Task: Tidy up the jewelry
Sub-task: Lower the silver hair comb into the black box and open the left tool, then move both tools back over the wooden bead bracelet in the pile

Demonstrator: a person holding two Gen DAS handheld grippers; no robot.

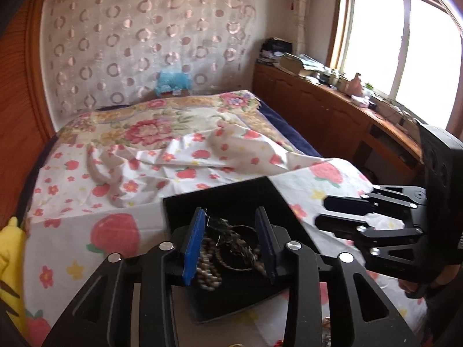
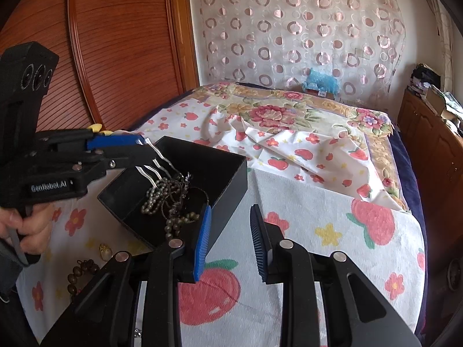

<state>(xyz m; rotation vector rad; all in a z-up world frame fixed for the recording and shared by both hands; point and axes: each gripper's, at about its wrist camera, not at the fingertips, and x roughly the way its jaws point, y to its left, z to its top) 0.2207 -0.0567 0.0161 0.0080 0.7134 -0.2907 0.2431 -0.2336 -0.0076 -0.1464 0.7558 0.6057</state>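
Observation:
A black open box [image 1: 217, 192] [image 2: 228, 190] sits on the strawberry-print sheet and holds tangled jewelry: pearl strands [image 1: 207, 271] [image 2: 153, 196], a dark bangle [image 1: 240, 263] and chains. My left gripper [image 1: 230, 212] [image 2: 144, 144] hovers over the box with its jaws apart and the jewelry showing between them. A silver wavy hairpin [image 2: 157, 163] hangs just below its tips, prongs pointing down into the box. My right gripper [image 2: 231, 209] [image 1: 322, 210] stands open beside the box's right wall, with only sheet between its fingers.
A brown bead bracelet [image 2: 84, 271] and a small gold piece [image 2: 105, 251] lie on the sheet left of the box. A hand [image 2: 26, 231] holds the left gripper's handle. A yellow toy [image 1: 8, 254] lies at the bed's left edge; a wooden cabinet [image 1: 332, 115] runs along the right.

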